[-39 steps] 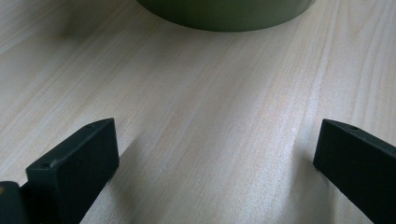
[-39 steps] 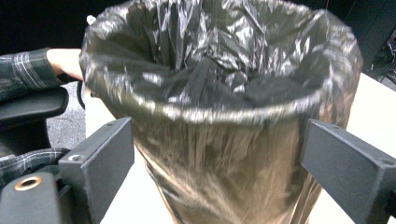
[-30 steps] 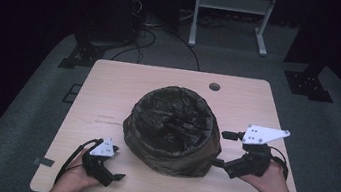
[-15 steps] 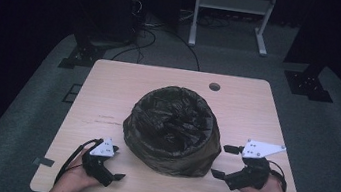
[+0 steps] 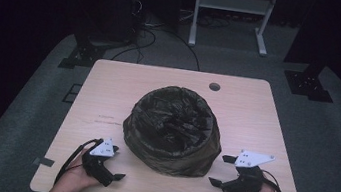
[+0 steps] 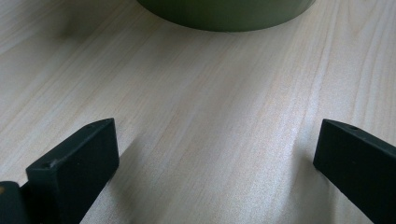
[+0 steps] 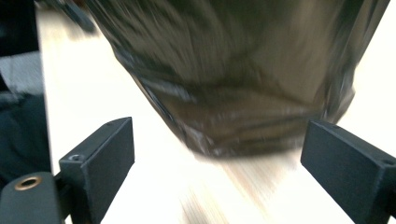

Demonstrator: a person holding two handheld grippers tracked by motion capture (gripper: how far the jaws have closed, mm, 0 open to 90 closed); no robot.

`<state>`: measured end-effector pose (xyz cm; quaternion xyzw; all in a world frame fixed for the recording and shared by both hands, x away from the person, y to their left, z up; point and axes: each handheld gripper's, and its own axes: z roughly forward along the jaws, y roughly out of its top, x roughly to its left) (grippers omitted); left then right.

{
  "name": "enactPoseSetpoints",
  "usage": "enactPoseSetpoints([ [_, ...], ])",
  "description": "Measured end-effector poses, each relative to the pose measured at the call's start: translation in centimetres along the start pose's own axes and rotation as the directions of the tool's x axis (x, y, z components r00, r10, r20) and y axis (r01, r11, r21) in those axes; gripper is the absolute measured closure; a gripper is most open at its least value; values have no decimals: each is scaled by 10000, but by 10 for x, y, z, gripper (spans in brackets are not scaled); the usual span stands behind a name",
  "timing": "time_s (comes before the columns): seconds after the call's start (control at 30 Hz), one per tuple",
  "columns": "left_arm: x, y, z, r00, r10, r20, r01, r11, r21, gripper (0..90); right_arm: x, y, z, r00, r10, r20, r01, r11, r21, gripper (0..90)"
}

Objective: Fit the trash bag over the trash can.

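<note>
A round bin lined with a dark, crinkled plastic bag (image 5: 172,126) stands in the middle of the light wooden table (image 5: 252,112). My left gripper (image 5: 114,174) rests near the front left edge, open, with nothing between its jaws; its own view has the gripper (image 6: 215,140) above bare wood and the bin's green base (image 6: 224,11) ahead. At the bin's front right my right gripper (image 5: 221,171) is open and points at the bag. In the right gripper view, blurred, the bag (image 7: 233,70) hangs just beyond the open gripper (image 7: 217,140), apart from it.
A small round cable hole (image 5: 214,87) sits in the table's far side. Behind the table, on the grey floor, are a white frame (image 5: 232,3), cables (image 5: 152,33) and dark stands (image 5: 306,82). Both hands lie at the table's front edge.
My right gripper has drawn back from the bin's right side toward the table's front edge and dropped lower, staying open. The left gripper has not moved.
</note>
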<state>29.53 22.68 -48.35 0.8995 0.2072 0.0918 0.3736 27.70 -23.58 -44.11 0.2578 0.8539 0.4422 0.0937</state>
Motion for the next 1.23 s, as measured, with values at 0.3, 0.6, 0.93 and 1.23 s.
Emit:
enactPoseSetpoints([
  [0.3, 0, 0, 0, 10000, 3, -2, -3, 10000, 1, 0, -5, -15, 17, 9999, 32, 150, -42, 9978, 657, 88],
  [0.6, 0, 0, 0, 10000, 2, -1, -2, 10000, 1, 0, -8, -23, 26, 9988, 26, 490, -80, 9939, 1098, 88],
  [0.93, 0, 0, 0, 10000, 1, -2, -1, 10000, 0, 0, -9, -30, 33, 9966, -186, 801, 71, 9899, 1417, 85],
  [1.23, 0, 0, 0, 10000, 1, -2, -1, 10000, -1, 0, -8, -32, 33, 9966, -152, 806, 47, 9917, 1284, 85],
])
